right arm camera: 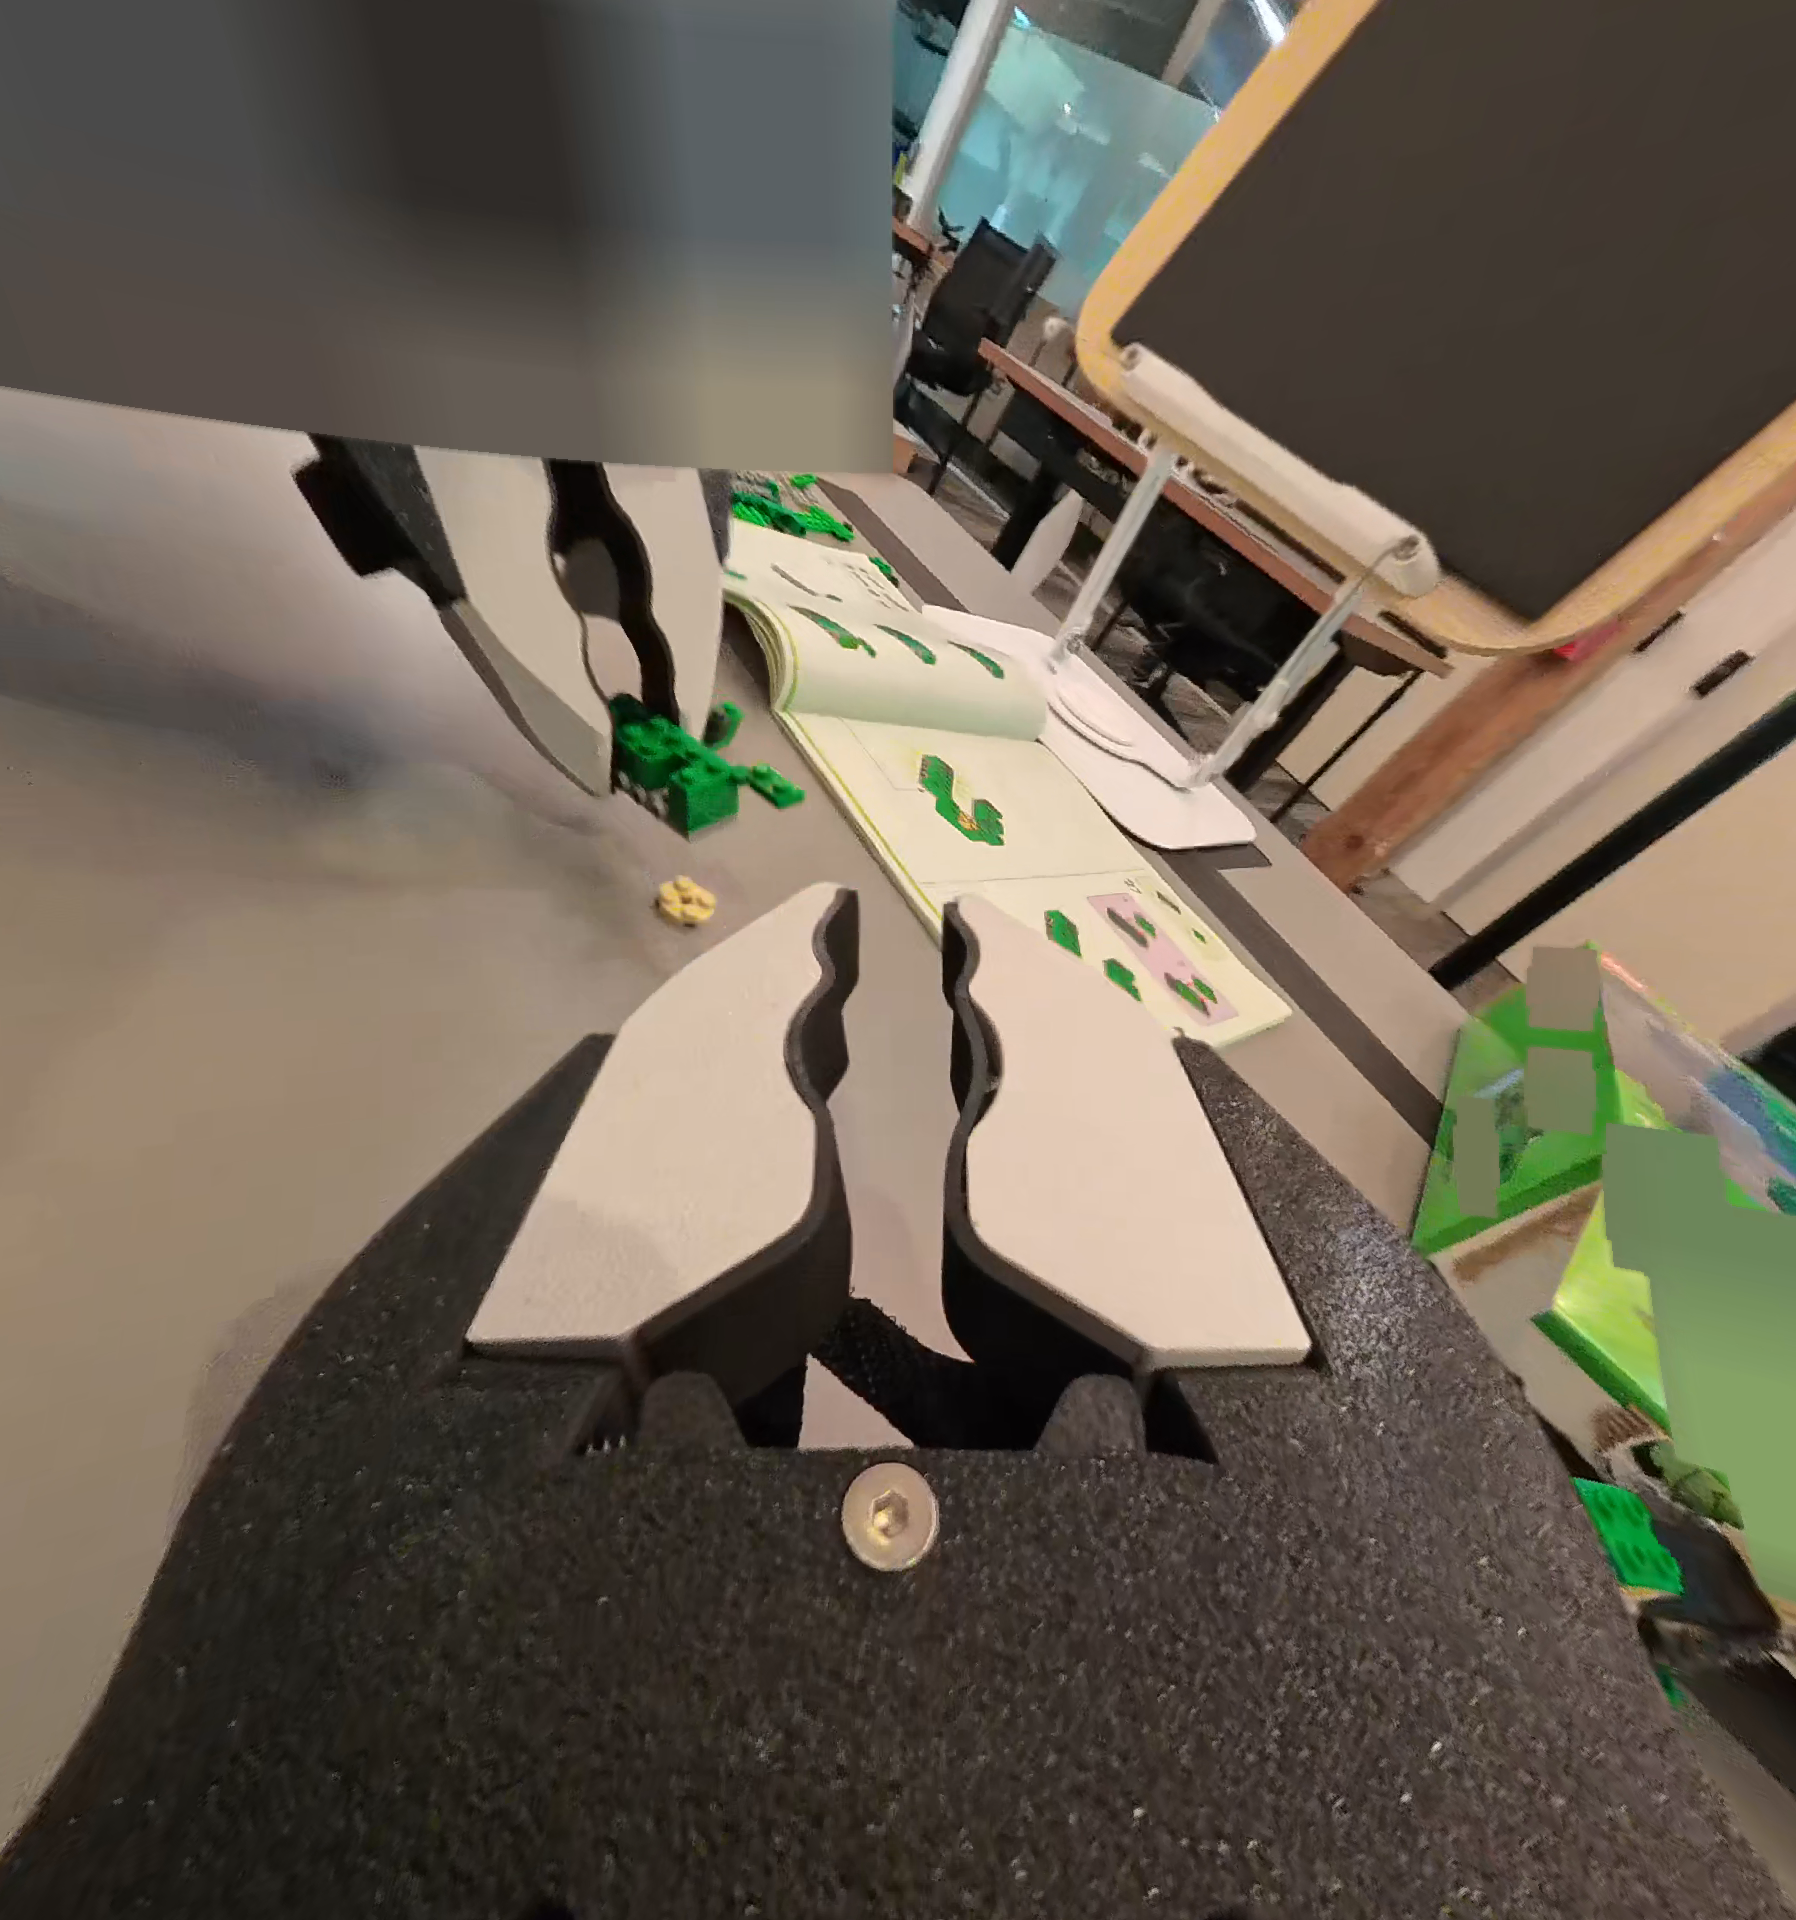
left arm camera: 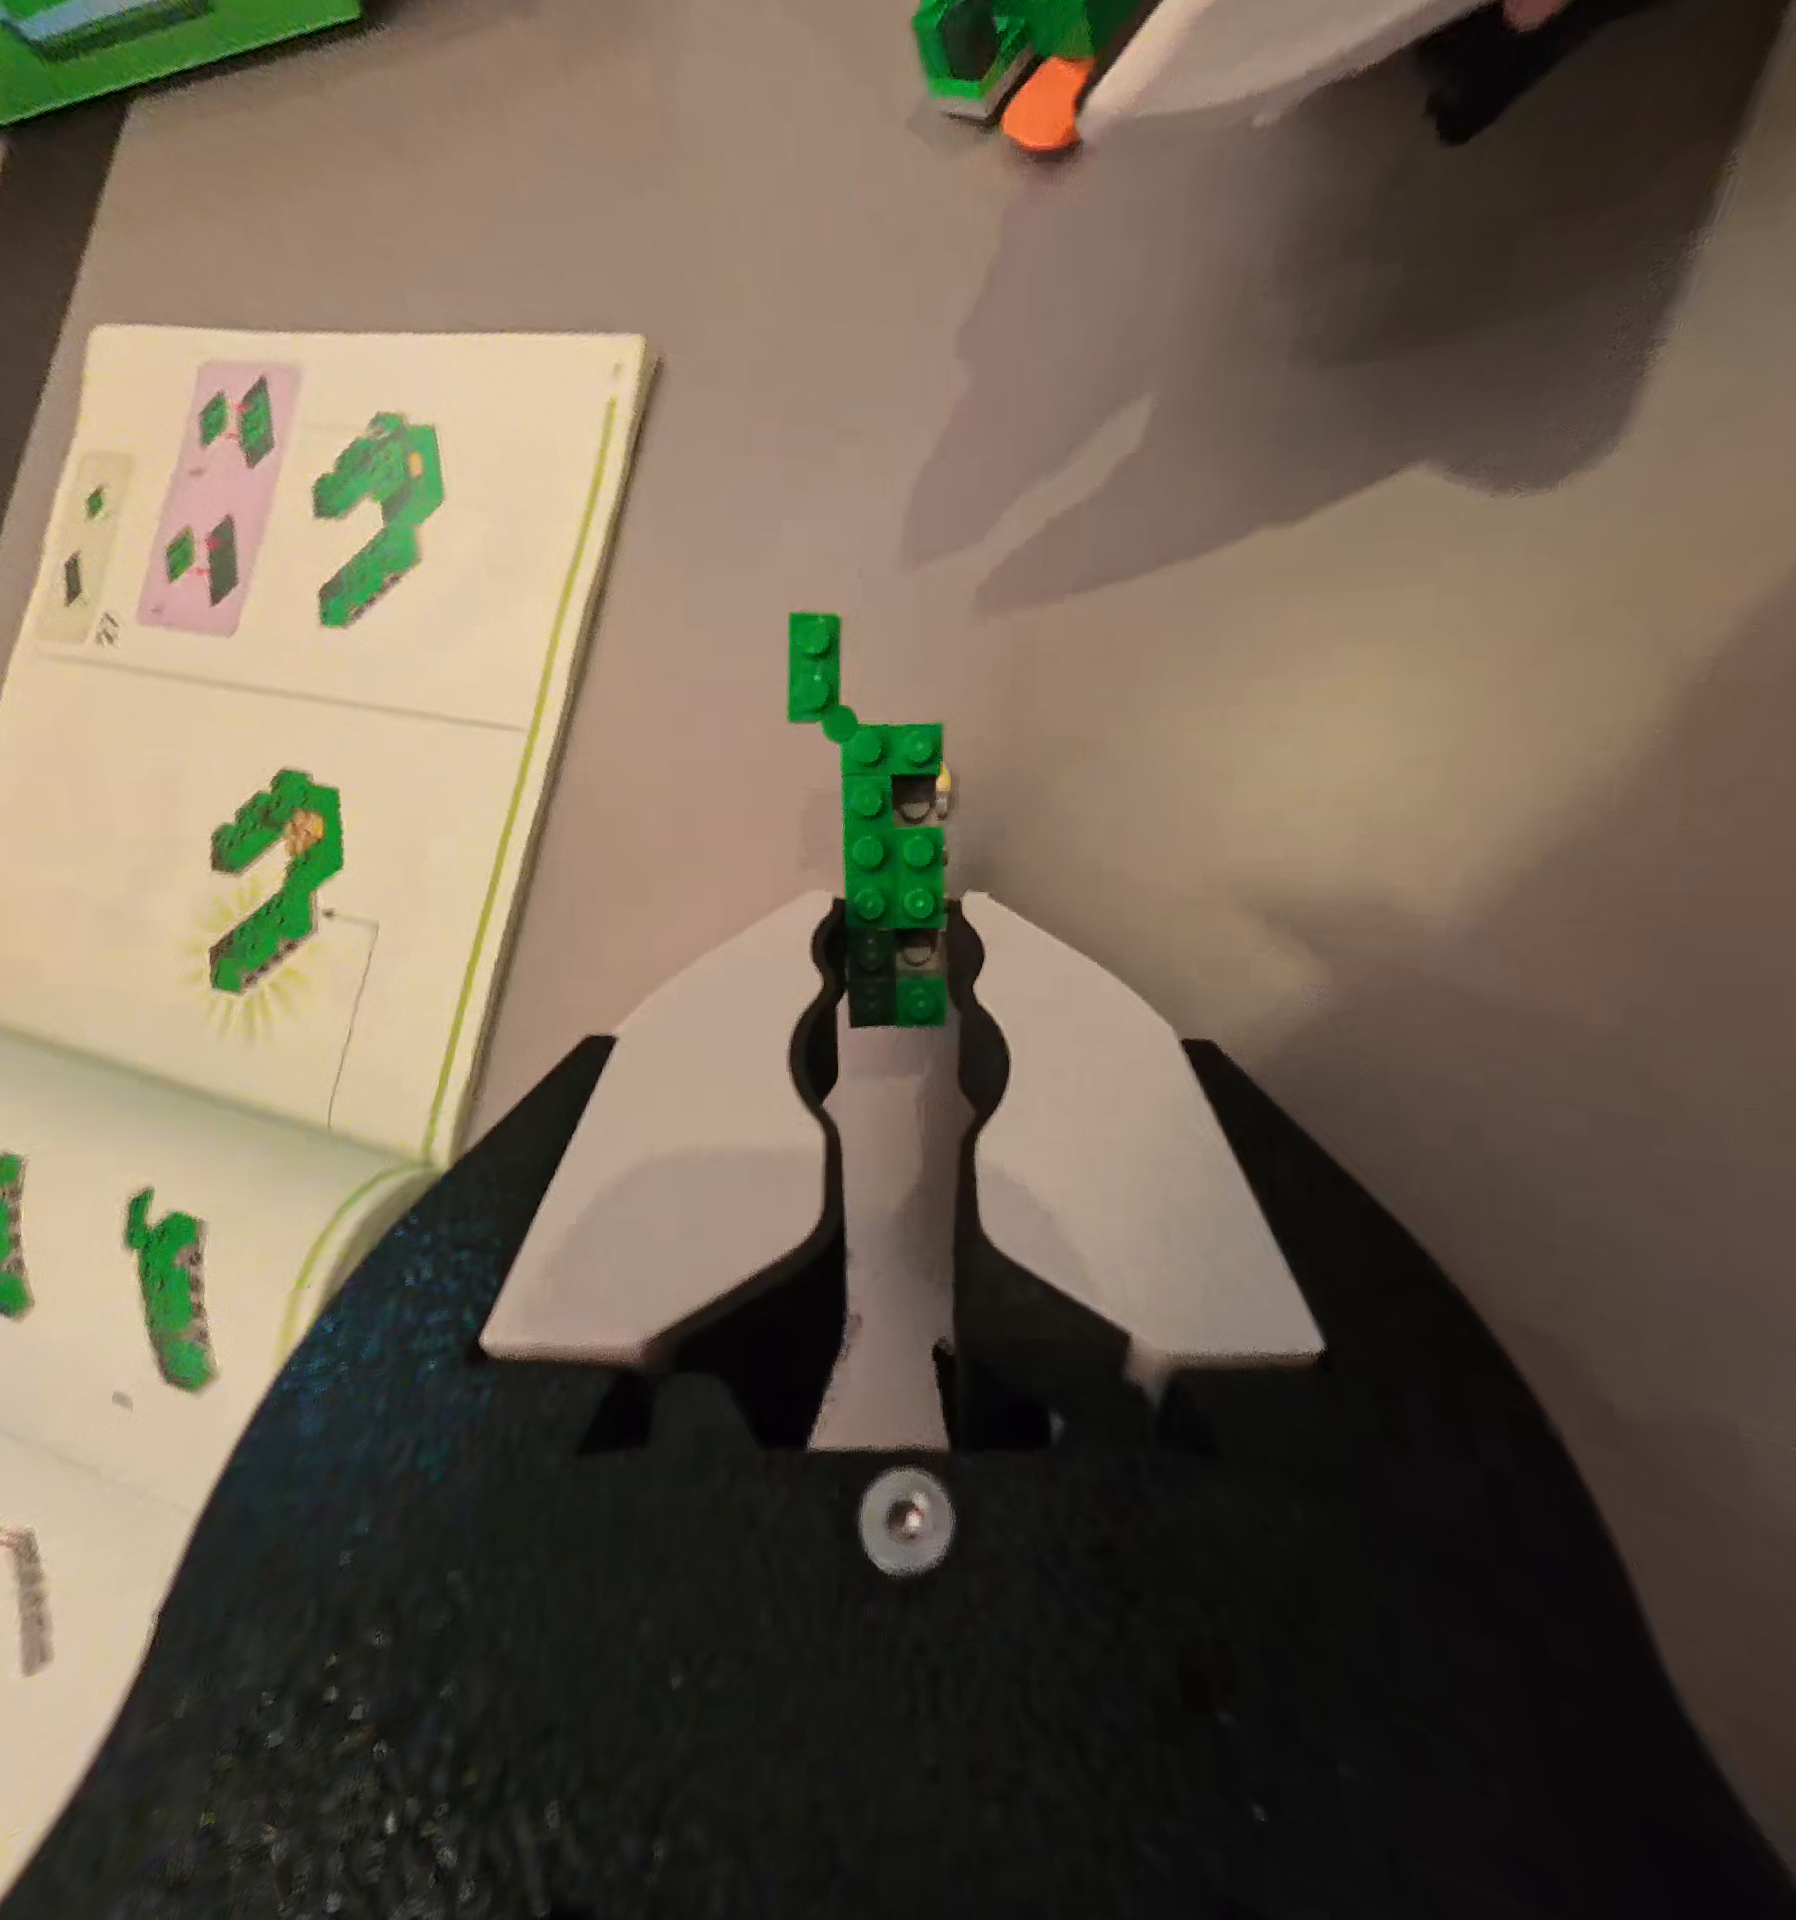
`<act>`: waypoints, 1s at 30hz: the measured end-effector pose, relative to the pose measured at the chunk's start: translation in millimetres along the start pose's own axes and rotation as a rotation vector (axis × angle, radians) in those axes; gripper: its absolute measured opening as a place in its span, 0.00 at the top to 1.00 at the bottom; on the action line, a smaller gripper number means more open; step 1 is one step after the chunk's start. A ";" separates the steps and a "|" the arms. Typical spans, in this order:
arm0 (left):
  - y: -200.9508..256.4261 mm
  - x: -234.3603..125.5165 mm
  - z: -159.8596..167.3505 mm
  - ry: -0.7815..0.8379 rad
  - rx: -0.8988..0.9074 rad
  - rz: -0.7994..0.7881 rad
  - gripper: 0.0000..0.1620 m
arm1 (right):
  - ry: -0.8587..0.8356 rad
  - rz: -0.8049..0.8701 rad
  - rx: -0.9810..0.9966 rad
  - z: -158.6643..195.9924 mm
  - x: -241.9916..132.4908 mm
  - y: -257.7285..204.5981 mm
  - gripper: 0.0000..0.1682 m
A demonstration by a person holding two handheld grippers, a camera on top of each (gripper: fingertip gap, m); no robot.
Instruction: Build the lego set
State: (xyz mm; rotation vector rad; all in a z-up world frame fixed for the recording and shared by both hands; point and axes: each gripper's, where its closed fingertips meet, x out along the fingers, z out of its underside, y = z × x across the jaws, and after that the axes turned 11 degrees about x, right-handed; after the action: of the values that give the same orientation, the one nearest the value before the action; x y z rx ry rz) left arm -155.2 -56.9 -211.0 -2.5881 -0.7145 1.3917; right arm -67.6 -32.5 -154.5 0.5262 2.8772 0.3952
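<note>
A green lego assembly (left arm camera: 878, 821), a studded strip with a hooked far end, lies on the grey table (left arm camera: 1289, 831). My left gripper (left arm camera: 896, 914) is shut on its near end. In the right wrist view the left gripper (right arm camera: 645, 717) comes down from above onto the same assembly (right arm camera: 691, 774). My right gripper (right arm camera: 902, 902) hovers just in front of it, slightly open, with nothing between its fingers. A small tan round piece (right arm camera: 686, 900) lies on the table between the assembly and my right gripper.
An open instruction booklet (left arm camera: 281, 727) lies left of the assembly; it also shows in the right wrist view (right arm camera: 987, 821). A white lamp base (right arm camera: 1143, 769) stands behind it. A green box (right arm camera: 1517, 1122) and loose green bricks (right arm camera: 1626, 1538) sit at the right.
</note>
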 end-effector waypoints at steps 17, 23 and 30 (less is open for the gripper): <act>17.3 -19.5 39.7 -0.094 -0.124 0.115 0.89 | -0.054 0.075 -0.230 11.9 14.8 -5.8 0.98; 20.9 -17.8 45.2 -0.134 -0.133 0.139 0.89 | -0.057 0.076 -0.239 12.6 15.8 -5.8 0.99; 23.7 -19.1 46.2 -0.141 -0.146 0.169 0.89 | -0.059 0.068 -0.252 13.3 15.9 -7.7 1.00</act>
State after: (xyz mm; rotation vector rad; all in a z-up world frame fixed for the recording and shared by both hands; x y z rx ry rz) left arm -193.4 -91.9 -230.4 -2.7392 -0.6503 1.6438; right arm -81.5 -30.6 -171.5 0.5794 2.7041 0.7277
